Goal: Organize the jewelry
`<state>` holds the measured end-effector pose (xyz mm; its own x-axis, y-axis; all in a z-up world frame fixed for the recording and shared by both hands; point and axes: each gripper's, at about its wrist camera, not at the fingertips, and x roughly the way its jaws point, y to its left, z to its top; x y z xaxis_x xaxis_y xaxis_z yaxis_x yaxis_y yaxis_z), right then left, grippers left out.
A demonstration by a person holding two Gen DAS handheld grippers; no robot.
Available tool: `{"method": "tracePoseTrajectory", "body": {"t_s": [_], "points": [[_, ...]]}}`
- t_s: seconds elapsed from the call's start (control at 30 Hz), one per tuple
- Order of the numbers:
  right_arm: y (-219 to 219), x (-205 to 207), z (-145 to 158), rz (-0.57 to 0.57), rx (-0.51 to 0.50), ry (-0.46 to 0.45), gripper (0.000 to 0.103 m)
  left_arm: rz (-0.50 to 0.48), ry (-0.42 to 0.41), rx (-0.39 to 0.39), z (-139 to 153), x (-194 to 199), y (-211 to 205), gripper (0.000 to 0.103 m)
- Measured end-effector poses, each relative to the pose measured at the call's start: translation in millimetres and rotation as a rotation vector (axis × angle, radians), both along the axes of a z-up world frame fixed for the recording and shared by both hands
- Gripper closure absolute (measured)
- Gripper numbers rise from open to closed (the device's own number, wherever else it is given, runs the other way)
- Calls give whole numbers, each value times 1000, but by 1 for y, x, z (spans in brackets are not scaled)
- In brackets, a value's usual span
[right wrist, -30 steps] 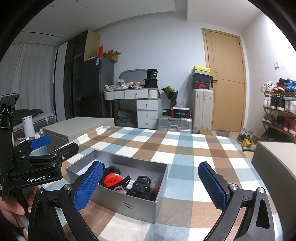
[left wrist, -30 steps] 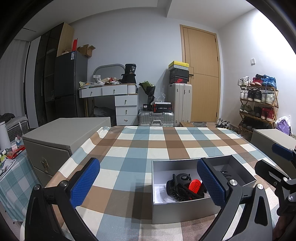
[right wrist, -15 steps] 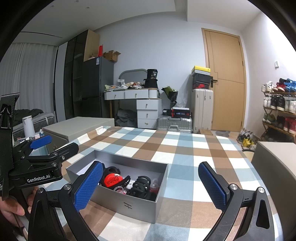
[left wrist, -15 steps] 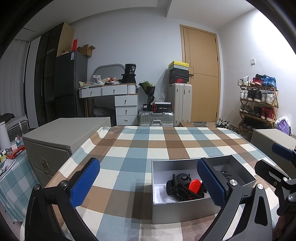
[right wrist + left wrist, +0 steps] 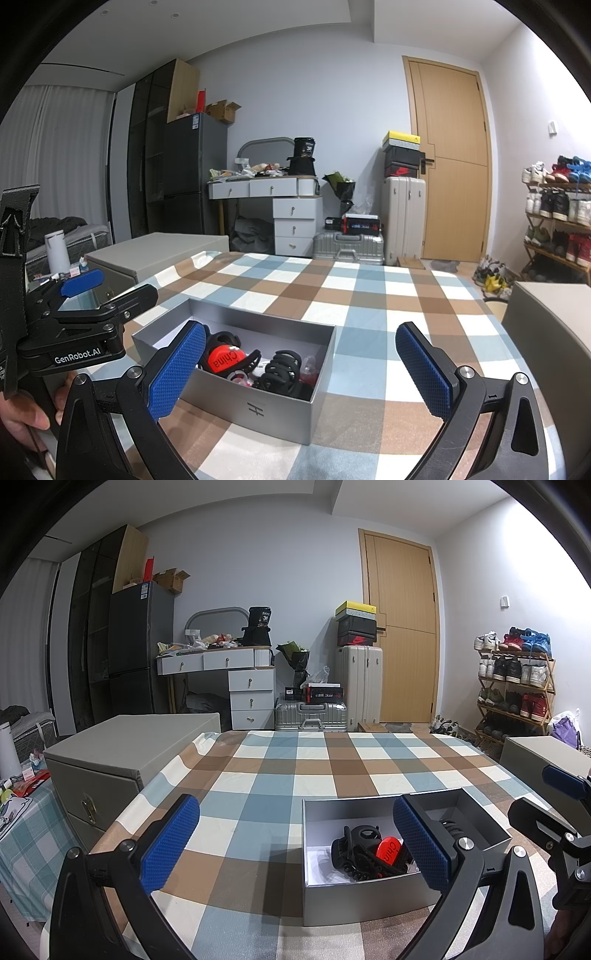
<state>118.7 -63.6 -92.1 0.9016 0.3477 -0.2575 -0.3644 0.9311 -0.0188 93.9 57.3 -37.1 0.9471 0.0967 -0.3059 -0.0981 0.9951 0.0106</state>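
Observation:
An open grey box [image 5: 369, 890] [image 5: 258, 406] stands on the checked tablecloth near its front edge. Inside lie black hair claws [image 5: 354, 849] [image 5: 282, 369], a red item marked "China" [image 5: 389, 850] [image 5: 223, 358] and small pinkish pieces [image 5: 308, 365]. My left gripper [image 5: 295, 849] is open and empty, hovering just before the box's left half. My right gripper [image 5: 301, 369] is open and empty, with the box between its fingers' line of sight. Each gripper shows at the edge of the other's view, the right one [image 5: 554, 812] and the left one [image 5: 85, 306].
The checked table [image 5: 314, 768] stretches away behind the box. Grey storage boxes stand to the left [image 5: 122, 749] and right [image 5: 550, 332] of the table. A dresser, suitcases, a door and a shoe rack [image 5: 517, 686] line the far walls.

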Motion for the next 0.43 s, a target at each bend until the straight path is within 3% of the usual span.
{"method": "tracePoseTrajectory", "body": {"t_s": [0.43], "points": [[0,0,0,0,0,-1,0,-5,6,6,-1,1,-1,1]]}}
